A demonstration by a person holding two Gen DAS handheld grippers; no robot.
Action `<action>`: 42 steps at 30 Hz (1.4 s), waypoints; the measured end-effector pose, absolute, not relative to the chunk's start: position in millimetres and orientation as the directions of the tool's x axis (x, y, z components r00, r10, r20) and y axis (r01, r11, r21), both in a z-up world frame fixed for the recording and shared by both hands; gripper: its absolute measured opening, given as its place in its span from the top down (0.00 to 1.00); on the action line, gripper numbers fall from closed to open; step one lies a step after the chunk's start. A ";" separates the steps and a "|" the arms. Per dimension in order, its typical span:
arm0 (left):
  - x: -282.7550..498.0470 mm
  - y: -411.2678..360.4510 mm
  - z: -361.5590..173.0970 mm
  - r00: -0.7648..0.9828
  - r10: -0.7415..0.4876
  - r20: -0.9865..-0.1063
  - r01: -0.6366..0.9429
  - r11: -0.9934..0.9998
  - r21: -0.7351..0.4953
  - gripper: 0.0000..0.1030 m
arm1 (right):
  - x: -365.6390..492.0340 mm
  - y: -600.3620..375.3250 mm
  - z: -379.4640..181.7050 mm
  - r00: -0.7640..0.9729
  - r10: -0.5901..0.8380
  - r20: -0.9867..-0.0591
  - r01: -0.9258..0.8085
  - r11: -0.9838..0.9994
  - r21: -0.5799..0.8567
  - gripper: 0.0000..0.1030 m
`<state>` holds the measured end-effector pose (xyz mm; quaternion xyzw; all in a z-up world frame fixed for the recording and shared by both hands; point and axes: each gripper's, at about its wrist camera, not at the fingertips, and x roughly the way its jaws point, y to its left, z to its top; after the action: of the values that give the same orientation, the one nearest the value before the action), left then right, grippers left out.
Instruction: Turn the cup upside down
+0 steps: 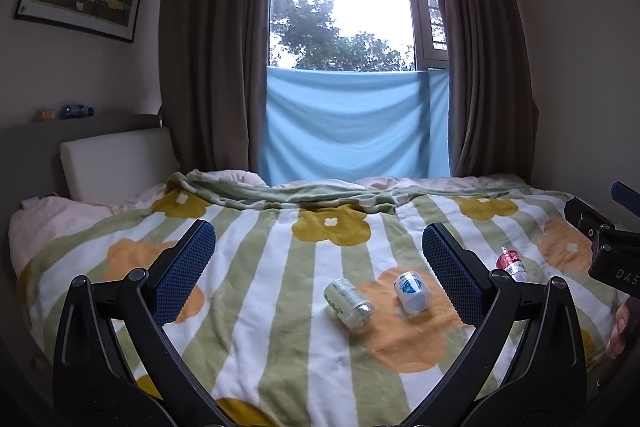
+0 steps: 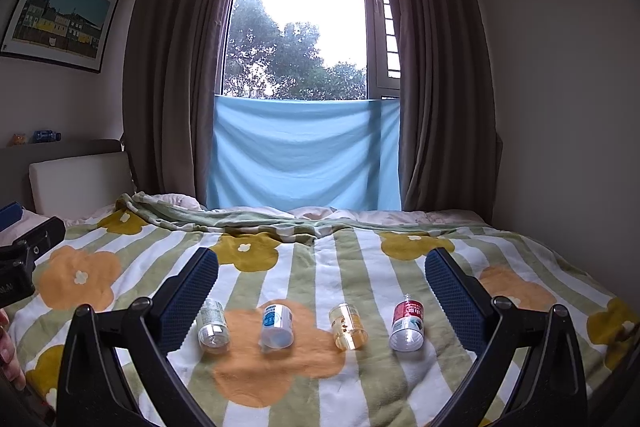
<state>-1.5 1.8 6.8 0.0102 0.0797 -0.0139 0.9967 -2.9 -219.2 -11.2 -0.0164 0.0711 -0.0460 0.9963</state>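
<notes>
Several small clear plastic cups lie on their sides in a row on the flowered blanket. From left to right they are a green-labelled cup, a blue-labelled cup, an amber cup and a red-labelled cup. My right gripper hangs open above and just short of the row, holding nothing. My left gripper is open too, with the green-labelled cup and blue-labelled cup below its gap. The red-labelled cup peeks out behind its right finger, which hides the amber cup.
The bed fills the foreground, with a folded green blanket edge across the back. Behind stand a white headboard cushion, brown curtains and a window with a blue cloth. A hand shows at the left edge.
</notes>
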 end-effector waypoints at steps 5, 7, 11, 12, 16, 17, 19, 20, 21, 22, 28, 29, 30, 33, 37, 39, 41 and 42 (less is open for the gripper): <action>-0.3 5.2 6.6 0.986 -0.028 -0.165 0.029 1.000 0.000 0.00 | -2.5 -218.8 -11.0 0.986 -0.094 -0.139 0.089 0.995 -0.040 0.00; 0.3 6.2 6.1 0.985 -0.028 -0.167 0.028 1.000 -0.002 0.00 | -2.3 -219.0 -10.9 0.986 -0.092 -0.139 0.087 0.995 -0.040 0.00; 2.0 6.8 4.9 0.984 -0.030 -0.178 0.030 1.000 -0.002 0.00 | 3.3 -218.0 -16.2 0.984 -0.099 -0.151 0.094 0.995 -0.042 0.00; 2.7 7.0 4.1 0.983 -0.030 -0.182 0.030 1.000 -0.001 0.00 | 5.9 -217.3 -18.2 0.983 -0.100 -0.156 0.095 0.995 -0.043 0.00; 8.4 7.3 0.1 0.979 -0.024 -0.204 0.026 1.000 0.003 0.00 | 21.8 -220.9 -28.0 0.976 -0.110 -0.190 0.103 0.994 -0.048 0.00; 10.2 7.2 -2.0 0.977 -0.022 -0.211 0.024 1.000 0.005 0.00 | 28.7 -223.9 -30.6 0.973 -0.114 -0.202 0.105 0.993 -0.050 0.00; 16.7 7.5 -6.9 0.973 -0.017 -0.232 0.020 1.000 0.010 0.00 | 42.5 -231.6 -34.2 0.967 -0.119 -0.225 0.110 0.993 -0.053 0.00; 19.9 7.8 -9.0 0.970 -0.015 -0.242 0.019 1.000 0.012 0.00 | 50.0 -235.8 -36.0 0.964 -0.121 -0.237 0.111 0.992 -0.054 0.00; 23.9 8.2 -12.2 0.967 -0.013 -0.256 0.017 1.000 0.014 0.00 | 59.6 -239.9 -37.8 0.959 -0.121 -0.255 0.111 0.992 -0.053 0.00; 27.2 8.7 -15.1 0.964 -0.012 -0.267 0.017 1.000 0.016 0.00 | 71.8 -244.8 -40.8 0.952 -0.115 -0.283 0.106 0.993 -0.048 0.00; 51.5 13.6 -33.9 0.943 0.000 -0.333 0.008 1.000 0.022 0.00 | 157.7 -270.7 -69.1 0.869 -0.067 -0.490 0.067 0.998 -0.018 0.00; 55.5 14.6 -37.4 0.939 0.002 -0.343 0.006 1.000 0.022 0.00 | 174.8 -275.5 -76.4 0.846 -0.054 -0.530 0.056 0.998 -0.012 0.00; 59.4 15.7 -40.6 0.936 0.005 -0.352 0.004 1.000 0.023 0.00 | 186.2 -277.9 -81.9 0.829 -0.048 -0.557 0.051 0.999 -0.011 0.00; 70.0 18.3 -49.1 0.927 0.010 -0.376 -0.001 1.000 0.024 0.00 | 230.0 -286.5 -106.8 0.751 -0.036 -0.660 0.037 0.999 -0.012 0.00; 82.1 20.4 -59.2 0.917 0.027 -0.399 -0.016 0.999 0.033 0.00 | 277.4 -294.2 -143.0 0.644 -0.027 -0.765 0.025 1.000 -0.014 0.00; 86.9 20.7 -64.0 0.912 0.030 -0.409 -0.016 0.999 0.038 0.00 | 295.3 -296.7 -159.6 0.589 -0.022 -0.808 0.016 1.000 -0.016 0.01; 91.3 20.9 -67.2 0.907 0.033 -0.420 -0.017 0.999 0.043 0.00 | 311.3 -298.3 -178.4 0.530 -0.012 -0.848 0.000 1.000 -0.014 0.08; 93.7 20.7 -69.0 0.904 0.035 -0.427 -0.017 0.999 0.047 0.00 | 317.4 -298.2 -184.2 0.512 -0.013 -0.859 -0.004 1.000 -0.018 0.12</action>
<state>93.7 20.7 -69.0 0.0209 0.2190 0.0133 0.9754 317.4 -298.2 -184.2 -0.0088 0.4942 -0.0028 0.8693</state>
